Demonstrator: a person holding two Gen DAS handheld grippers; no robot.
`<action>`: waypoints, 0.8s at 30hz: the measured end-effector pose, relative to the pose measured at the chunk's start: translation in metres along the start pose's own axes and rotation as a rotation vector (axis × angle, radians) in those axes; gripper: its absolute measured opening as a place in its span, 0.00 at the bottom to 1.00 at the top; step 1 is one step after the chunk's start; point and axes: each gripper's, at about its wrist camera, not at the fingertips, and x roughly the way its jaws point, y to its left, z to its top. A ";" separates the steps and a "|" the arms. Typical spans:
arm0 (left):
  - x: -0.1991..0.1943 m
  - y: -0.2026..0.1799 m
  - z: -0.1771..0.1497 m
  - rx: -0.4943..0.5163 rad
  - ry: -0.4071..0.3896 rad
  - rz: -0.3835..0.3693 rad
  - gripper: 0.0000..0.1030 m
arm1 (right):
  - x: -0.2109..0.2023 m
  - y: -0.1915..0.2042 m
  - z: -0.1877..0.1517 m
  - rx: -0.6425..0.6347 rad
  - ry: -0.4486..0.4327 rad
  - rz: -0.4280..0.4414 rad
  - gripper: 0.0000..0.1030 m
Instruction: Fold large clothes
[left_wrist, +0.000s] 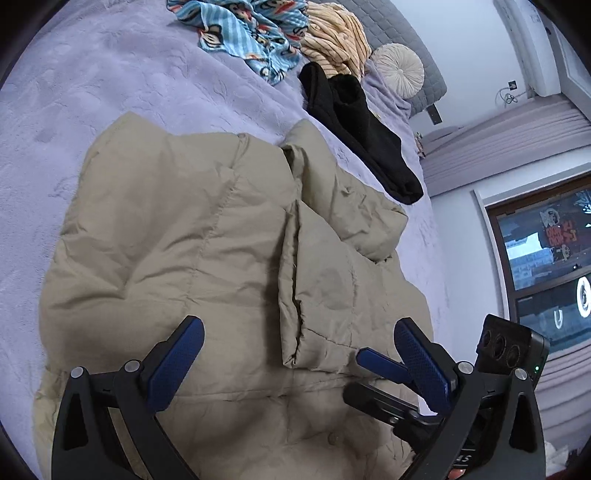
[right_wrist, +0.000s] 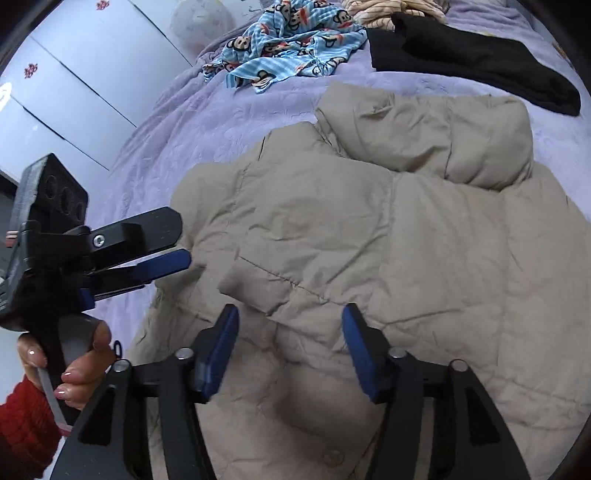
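- The beige puffer jacket (left_wrist: 207, 236) lay spread on the bed (left_wrist: 92, 92), which was covered with a lilac blanket, and it filled the near part of both views.
- One sleeve (right_wrist: 439, 136) was already folded across the upper body of the jacket, so I judged the folding as partly done.
- The jacket looked thick, soft and light, with quilted seams; I think it would spring back after a fold and need pressing down.
- Its smooth shell would probably slip between the pads, so a hold on a seam or on the hem edge seemed the safest.
- The left gripper (left_wrist: 299, 343) stood wide over the jacket, with nothing between its pads.
- The right gripper (right_wrist: 290, 328) was also apart, above the lower part of the jacket, and it held nothing.
- A hand (right_wrist: 79, 373) in a red sleeve held the left gripper's handle at the jacket's edge.
- No container was in view; other clothes lay loose on the bed: a black garment (left_wrist: 354, 122), a blue monkey-print piece (left_wrist: 247, 33) and a yellow striped one (left_wrist: 336, 33).
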 end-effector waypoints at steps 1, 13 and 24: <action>0.006 -0.003 0.000 0.010 0.009 -0.001 1.00 | -0.009 -0.007 -0.005 0.016 -0.013 0.005 0.69; 0.088 -0.060 0.009 0.099 0.133 -0.023 0.10 | -0.075 -0.134 -0.087 0.238 0.016 -0.133 0.33; 0.017 -0.078 0.021 0.166 -0.002 -0.012 0.10 | -0.113 -0.210 -0.084 0.266 -0.151 -0.425 0.15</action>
